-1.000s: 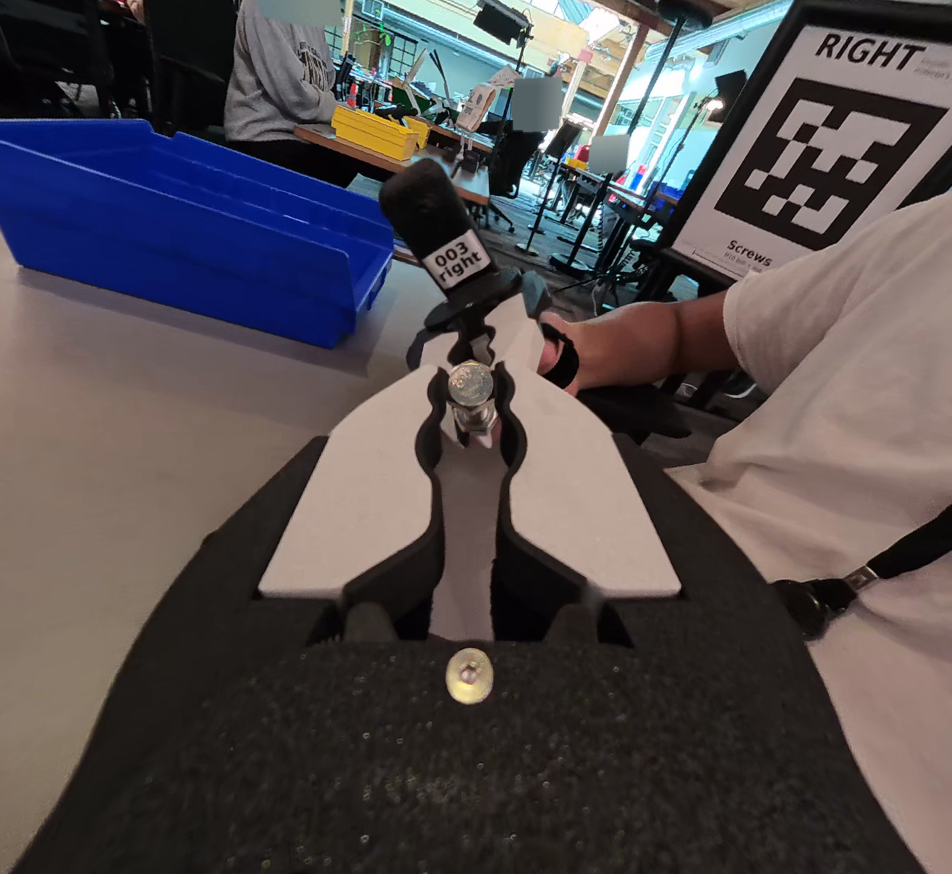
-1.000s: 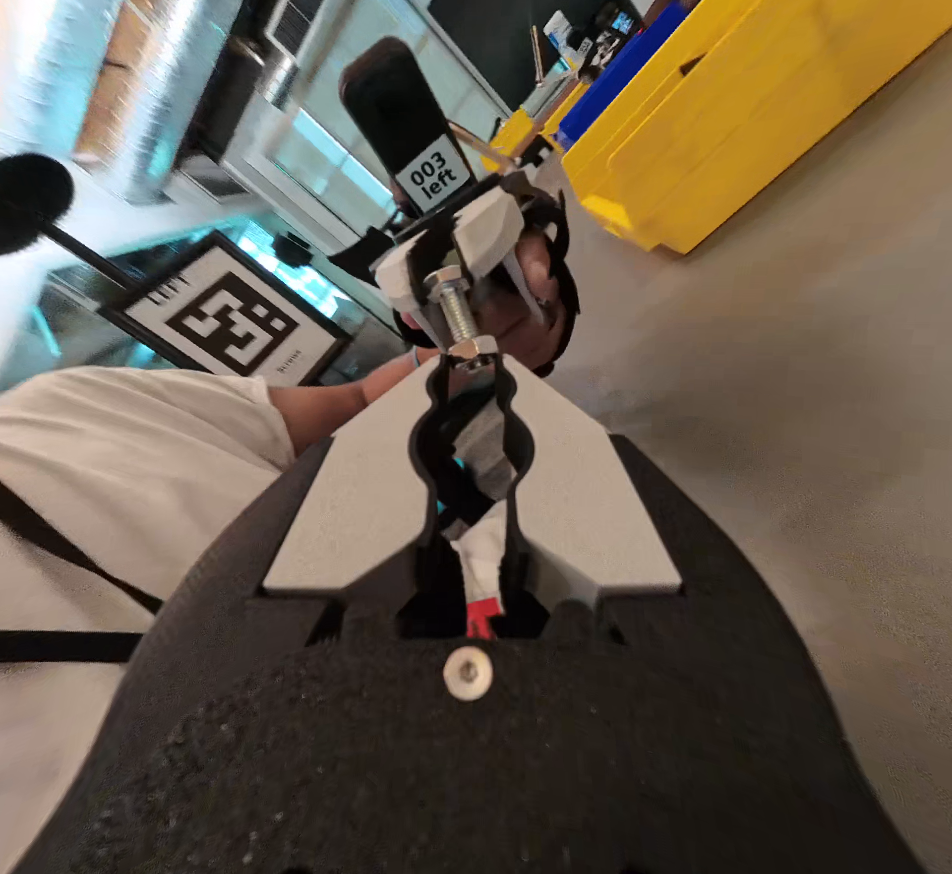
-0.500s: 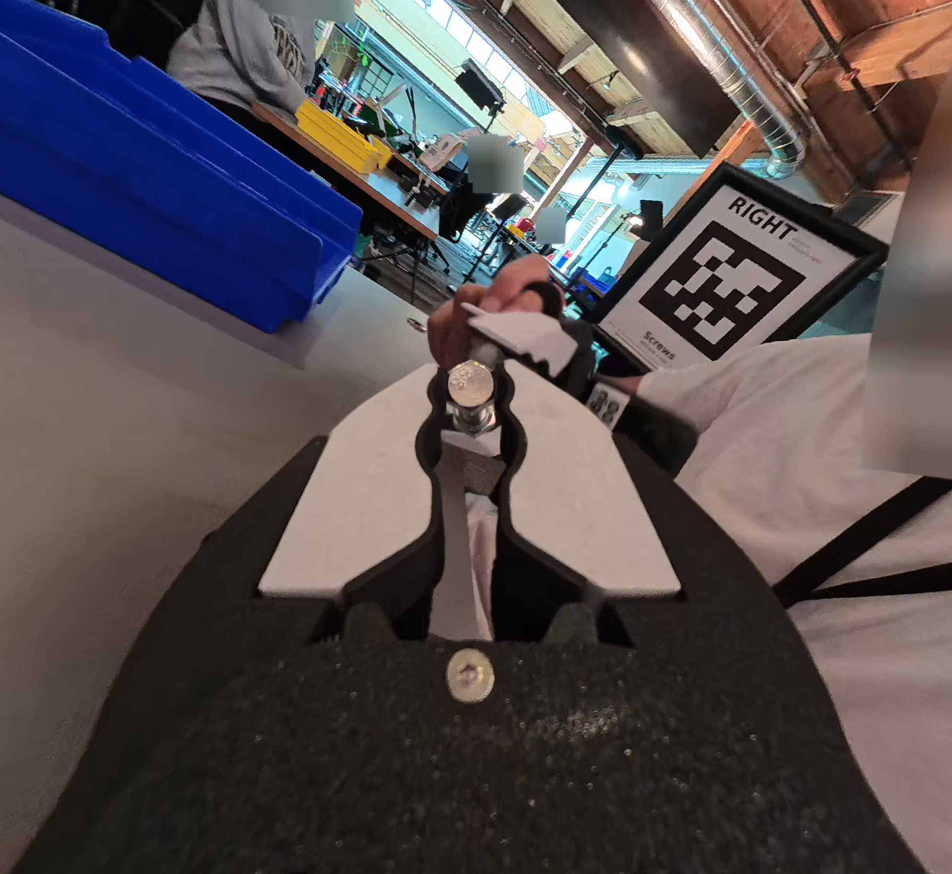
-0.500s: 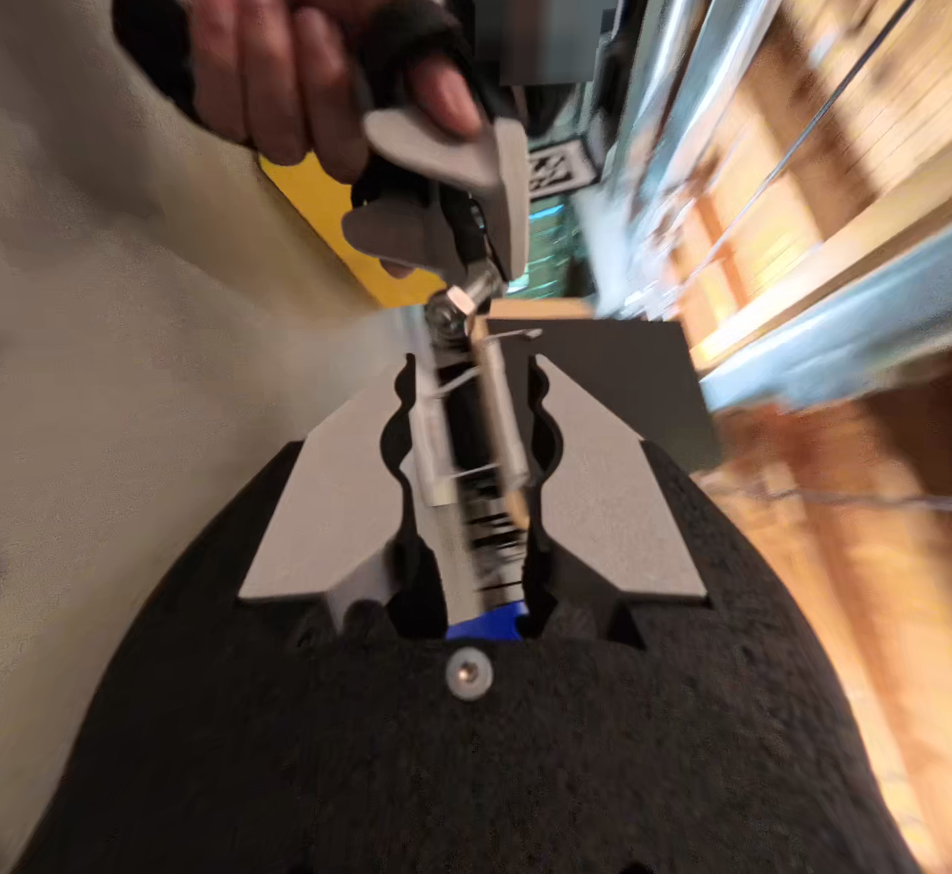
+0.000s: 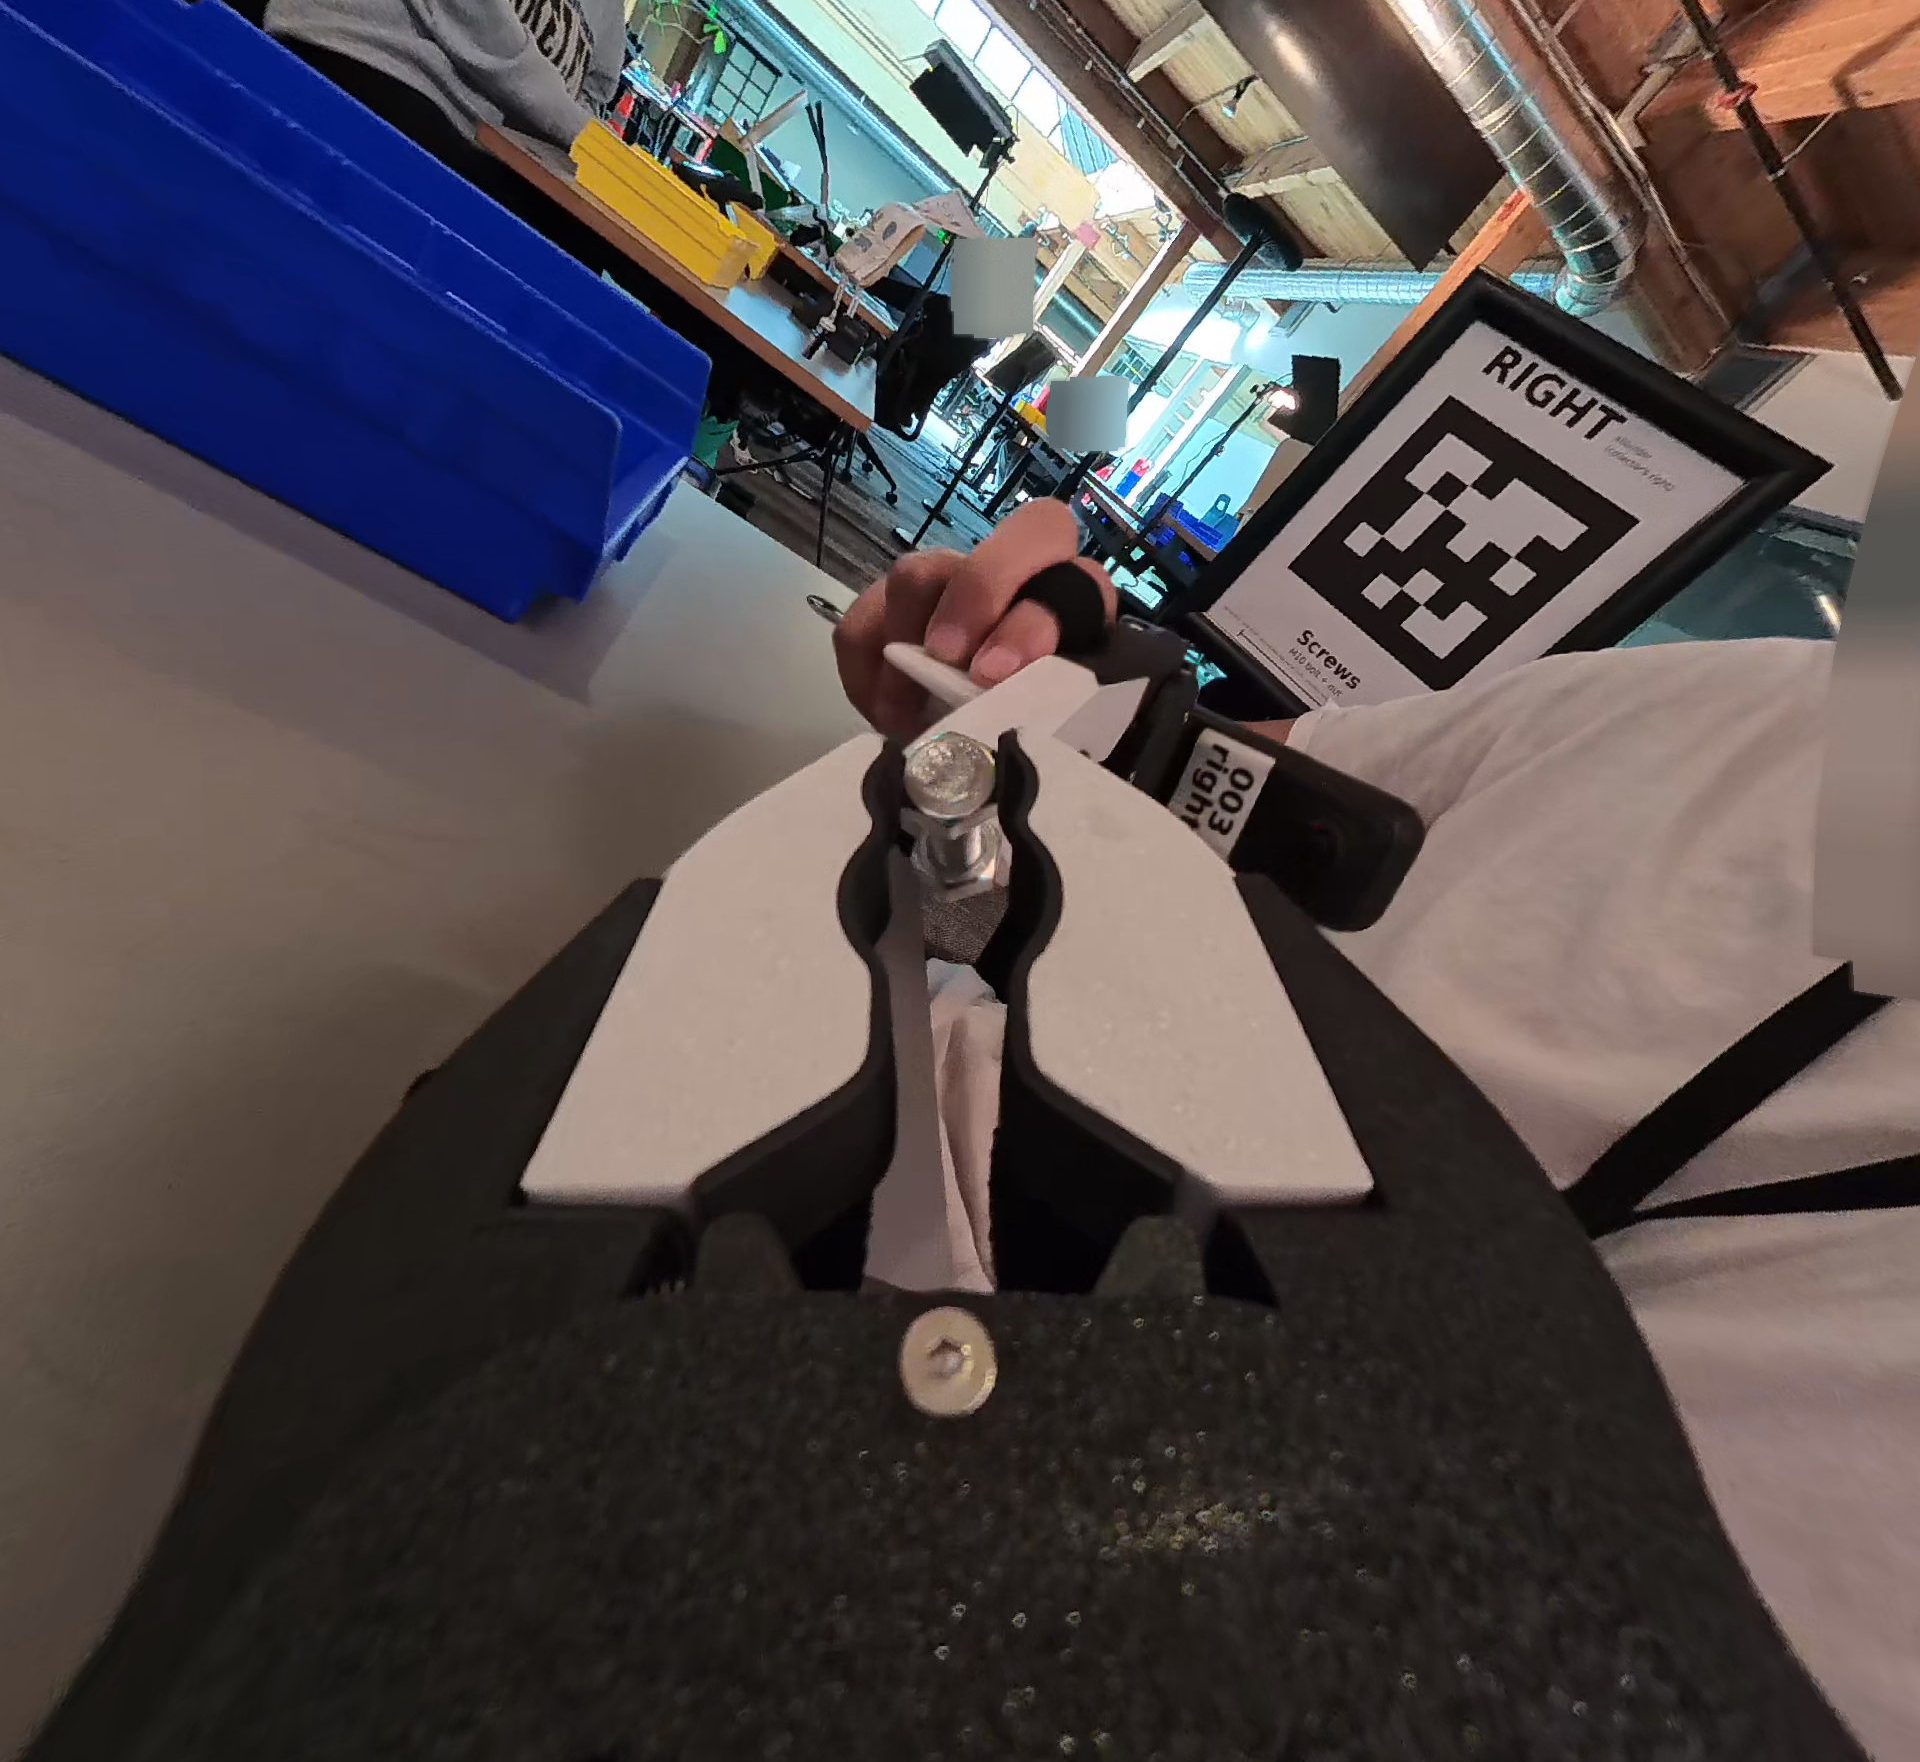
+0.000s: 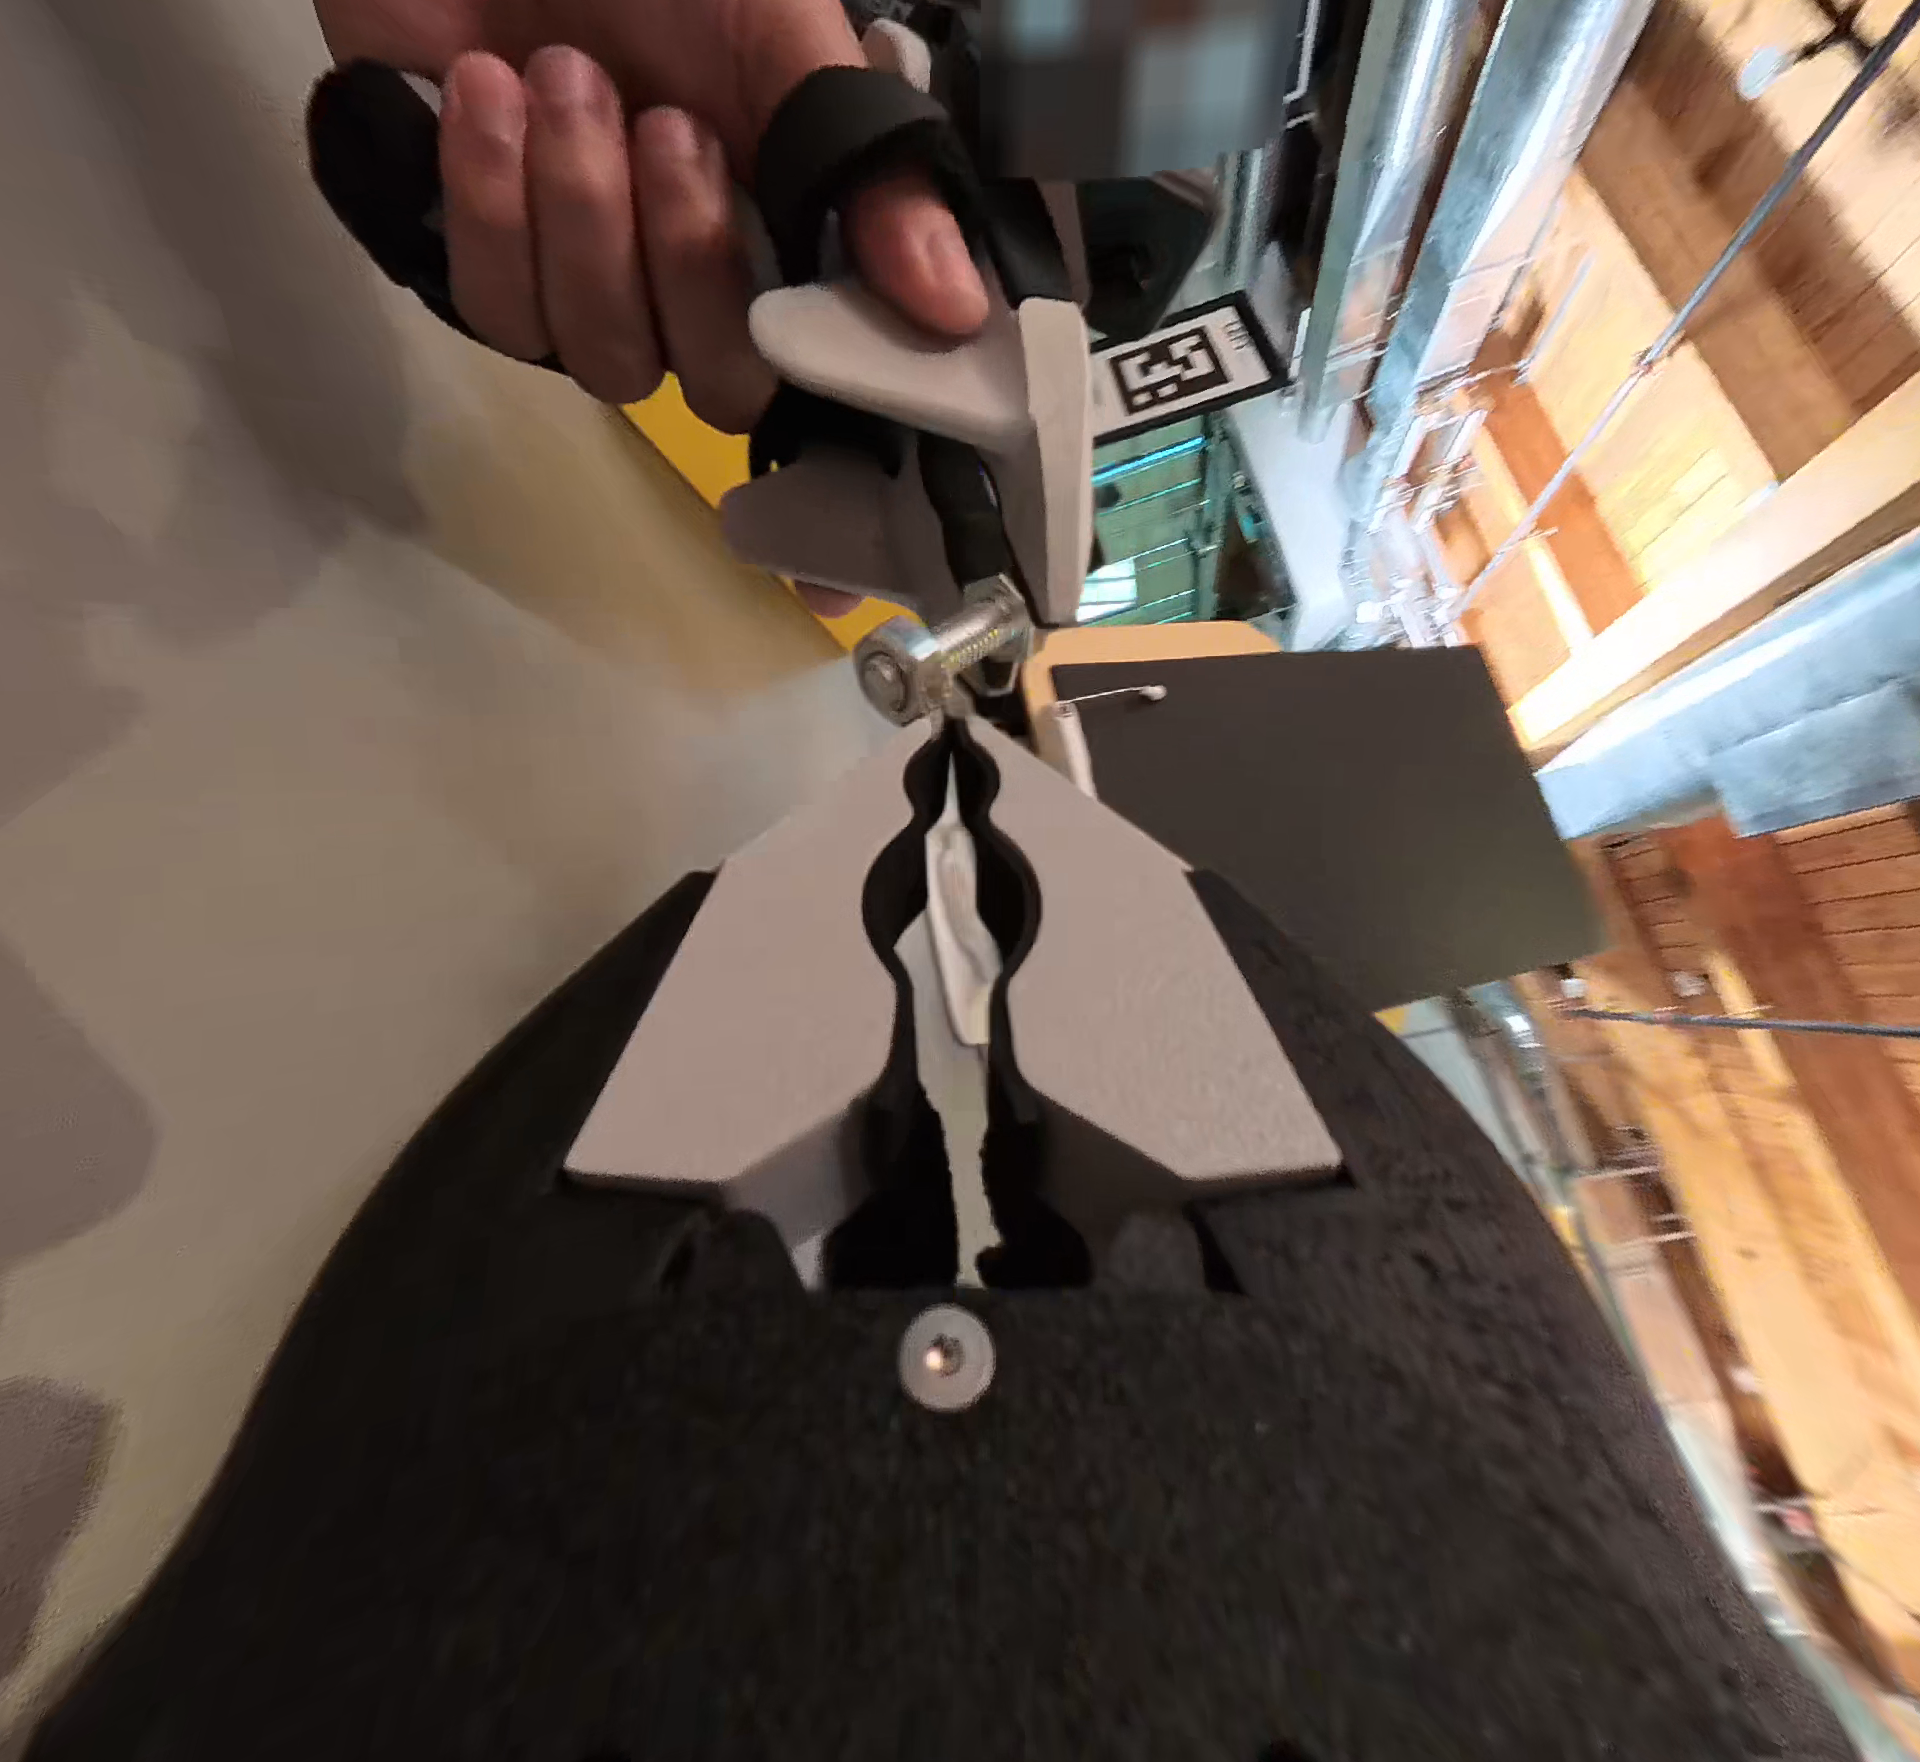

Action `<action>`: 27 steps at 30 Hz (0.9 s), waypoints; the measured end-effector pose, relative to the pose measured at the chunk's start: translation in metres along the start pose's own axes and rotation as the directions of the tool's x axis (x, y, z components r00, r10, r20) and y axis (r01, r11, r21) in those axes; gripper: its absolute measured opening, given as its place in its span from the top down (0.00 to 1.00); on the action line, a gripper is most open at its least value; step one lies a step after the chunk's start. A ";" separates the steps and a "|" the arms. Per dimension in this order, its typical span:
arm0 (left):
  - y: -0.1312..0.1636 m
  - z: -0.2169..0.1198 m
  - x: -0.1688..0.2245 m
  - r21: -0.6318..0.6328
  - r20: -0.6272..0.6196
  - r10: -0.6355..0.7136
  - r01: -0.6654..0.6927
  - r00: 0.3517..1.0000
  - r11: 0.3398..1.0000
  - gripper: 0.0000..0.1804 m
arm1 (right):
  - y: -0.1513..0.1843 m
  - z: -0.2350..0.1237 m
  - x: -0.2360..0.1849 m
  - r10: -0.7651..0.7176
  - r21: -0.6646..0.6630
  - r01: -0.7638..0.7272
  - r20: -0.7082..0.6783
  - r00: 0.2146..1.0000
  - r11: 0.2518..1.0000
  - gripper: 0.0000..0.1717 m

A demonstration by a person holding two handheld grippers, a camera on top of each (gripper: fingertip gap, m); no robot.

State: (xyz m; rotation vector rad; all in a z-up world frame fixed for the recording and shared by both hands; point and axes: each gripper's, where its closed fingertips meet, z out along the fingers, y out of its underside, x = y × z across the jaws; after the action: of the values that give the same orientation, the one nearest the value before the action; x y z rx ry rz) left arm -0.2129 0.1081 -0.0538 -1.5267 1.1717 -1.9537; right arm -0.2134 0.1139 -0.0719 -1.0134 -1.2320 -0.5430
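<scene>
My left gripper (image 5: 948, 782) is shut on the head of a silver bolt (image 5: 948, 774). The bolt's shaft carries a nut (image 5: 961, 865). The right wrist view shows the same grip: the left gripper (image 6: 1013, 611) holds the bolt (image 6: 971, 640), and the nut (image 6: 896, 675) sits at the free end. My right gripper (image 6: 951, 748) is shut with its tips right under the nut. Nothing shows between its pads. In the left wrist view, a white finger of the right gripper (image 5: 1039, 689) lies just behind the bolt.
A blue bin (image 5: 312, 310) stands on the pale table (image 5: 208, 829) at the left. A framed marker sign (image 5: 1455, 549) stands at the right. A yellow bin (image 6: 696, 434) and a black board (image 6: 1299, 808) lie behind the grippers. A person in grey sits far back. My left and right fingertips are right by each other.
My right gripper let go of the nut, opened wide while rolling over, and has now shut with its tips just short of the nut. My left gripper kept the bolt throughout.
</scene>
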 end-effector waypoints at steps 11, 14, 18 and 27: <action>-0.012 -0.008 0.000 0.044 0.029 0.038 -0.039 0.999 0.998 0.91 | 0.030 0.009 -0.012 0.537 -0.103 -0.527 0.163 0.827 0.843 0.83; -0.013 -0.009 -0.002 0.046 0.034 0.018 -0.020 0.999 0.999 0.91 | 0.019 0.007 -0.013 0.177 -0.043 -0.174 0.087 0.980 0.984 0.76; -0.011 -0.008 -0.006 0.049 0.027 -0.033 0.032 0.999 0.998 0.91 | -0.007 0.003 0.001 -0.121 0.031 0.123 -0.075 0.990 0.992 0.77; -0.021 -0.009 -0.005 0.188 -0.138 -0.285 0.308 0.949 0.933 0.91 | -0.013 0.011 0.015 -0.316 -0.048 0.314 -0.226 0.921 0.948 0.87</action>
State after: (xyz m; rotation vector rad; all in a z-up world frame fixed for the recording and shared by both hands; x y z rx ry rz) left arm -0.2155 0.1276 -0.0404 -1.5757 0.7775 -2.2995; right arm -0.2250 0.1193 -0.0533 -0.7379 -1.1888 -0.8950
